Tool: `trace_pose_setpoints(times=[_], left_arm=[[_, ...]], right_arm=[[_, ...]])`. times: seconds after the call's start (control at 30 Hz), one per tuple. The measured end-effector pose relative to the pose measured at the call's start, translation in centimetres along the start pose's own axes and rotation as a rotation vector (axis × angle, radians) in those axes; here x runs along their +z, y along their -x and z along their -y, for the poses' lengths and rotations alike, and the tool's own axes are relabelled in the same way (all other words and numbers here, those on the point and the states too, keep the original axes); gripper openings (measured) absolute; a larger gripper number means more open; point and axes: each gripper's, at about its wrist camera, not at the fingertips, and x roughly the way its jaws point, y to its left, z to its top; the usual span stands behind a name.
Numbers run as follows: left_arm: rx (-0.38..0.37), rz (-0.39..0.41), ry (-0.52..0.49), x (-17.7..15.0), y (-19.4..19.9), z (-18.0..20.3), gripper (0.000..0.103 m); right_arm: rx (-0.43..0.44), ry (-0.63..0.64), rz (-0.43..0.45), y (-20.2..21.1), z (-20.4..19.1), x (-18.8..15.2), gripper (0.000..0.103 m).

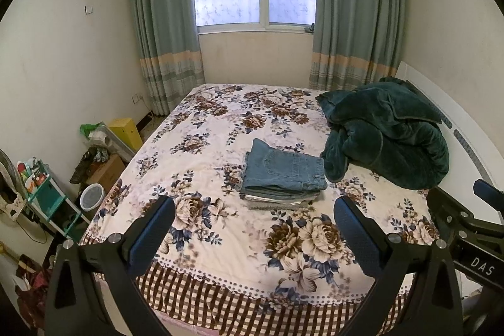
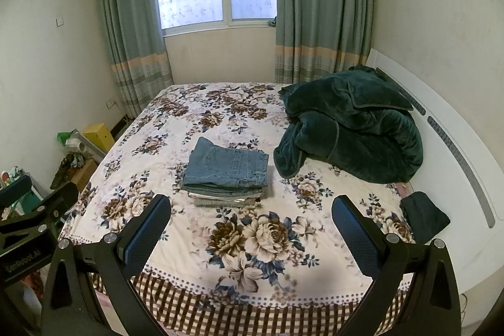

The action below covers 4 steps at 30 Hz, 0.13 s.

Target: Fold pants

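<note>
Both grippers — left point(image 1: 253, 218), right point(image 2: 251, 214) — gape empty; folded jeans point(image 2: 227, 167) top the stack.

Blue denim pants point(image 1: 283, 169), folded flat, atop small stack, mid-bed

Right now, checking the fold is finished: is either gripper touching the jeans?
Apart. Both wrist views show bedspread between the open left gripper, right gripper and folded jeans.
</note>
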Motion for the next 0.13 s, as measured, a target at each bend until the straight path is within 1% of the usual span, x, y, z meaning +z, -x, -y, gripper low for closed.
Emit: trace_pose_setpoints(times=[0.13], left_arm=[[-0.002,0.003,-0.001,0.03,-0.02,0.0,0.103]], right_arm=[[0.001,-0.001,-0.002,0.03,0.02,-0.03,0.103]])
